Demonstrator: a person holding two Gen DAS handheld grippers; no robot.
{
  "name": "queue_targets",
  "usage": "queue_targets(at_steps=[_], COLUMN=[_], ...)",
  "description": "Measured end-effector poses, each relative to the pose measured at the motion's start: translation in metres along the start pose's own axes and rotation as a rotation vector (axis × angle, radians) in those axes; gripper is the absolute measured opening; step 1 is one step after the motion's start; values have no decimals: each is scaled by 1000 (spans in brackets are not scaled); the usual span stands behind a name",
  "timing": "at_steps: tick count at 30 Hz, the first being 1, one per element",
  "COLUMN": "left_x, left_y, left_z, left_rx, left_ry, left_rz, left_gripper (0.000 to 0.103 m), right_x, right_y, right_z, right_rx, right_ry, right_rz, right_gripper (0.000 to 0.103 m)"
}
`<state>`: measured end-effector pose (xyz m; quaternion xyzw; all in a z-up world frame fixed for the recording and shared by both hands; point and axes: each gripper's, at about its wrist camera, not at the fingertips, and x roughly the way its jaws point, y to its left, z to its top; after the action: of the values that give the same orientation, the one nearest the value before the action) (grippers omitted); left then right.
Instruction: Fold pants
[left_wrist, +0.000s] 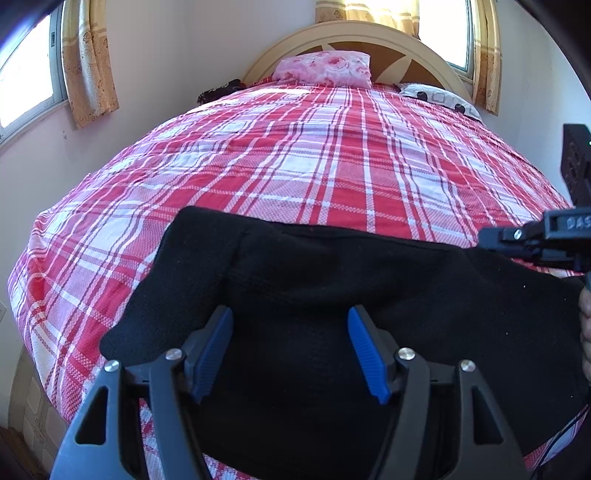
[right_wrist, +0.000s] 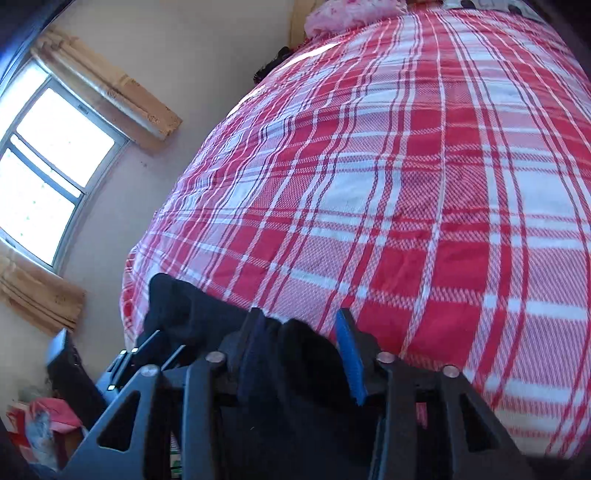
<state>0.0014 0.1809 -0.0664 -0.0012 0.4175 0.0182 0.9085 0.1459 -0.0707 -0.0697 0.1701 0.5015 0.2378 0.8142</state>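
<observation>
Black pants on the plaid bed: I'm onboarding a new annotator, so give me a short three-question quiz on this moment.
1. True or false: the left hand-held gripper is clamped shut on the black pants.
2. Which hand-held gripper has cloth bunched between its blue pads? A) left B) right C) neither
3. Fill in: the pink pillow lies at the ___ of the bed.

Key
1. False: its jaws stand apart above the cloth.
2. B: in the right wrist view, the right hand-held gripper has a gathered fold of the pants between its pads.
3. Head, against the headboard.
</observation>
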Motion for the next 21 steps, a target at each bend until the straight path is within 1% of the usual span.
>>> queue_targets(at_steps=[1,2,4,7,8,9,10,11,13,14,17,19,21], left_x=[0,0,1,1,0,0,0,0,0,0,0,1,2], left_y=[0,0,-1,-1,-1,-1,0,0,-1,-1,-1,-1,-2], left_z=[0,0,-1,-1,-1,-1,-1,-1,-1,-1,-1,-1,-1], left_rx=[1,4,7,10,10,10,10,9,9,10,10,12,14], left_ry=[-1,-3,-5,-5,-5,-6,-7,-8,-11,-12,-12,-13,-15], left_rz=[1,2,5,6,4,1,-1,-3,-2,1,5,3,3], left_gripper=[68,68,68,68,68,68,69,69,69,69,69,69,69], right_x=[8,16,20,18,20,20,18,17,9,0,-13,-8,5], right_y=[-2,-4,1,7,15,19,18,18,11,4,-15,-19,-28], right_z=[0,-2,-3,-9,-9,-10,-11,-12,-11,-10,-8,-8,-10], right_rx=[13,21,12,-33,-68,-101,-122,-124,-89,-54,45,75,121], right_ry=[25,47,39,34,36,37,40,40,17,-20,-82,-87,-77], right_rz=[6,14,12,-34,-62,-89,-104,-102,-91,-78,-17,-21,-19], right_gripper=[23,23,23,23,22,15,10,8,6,6,5,5,5])
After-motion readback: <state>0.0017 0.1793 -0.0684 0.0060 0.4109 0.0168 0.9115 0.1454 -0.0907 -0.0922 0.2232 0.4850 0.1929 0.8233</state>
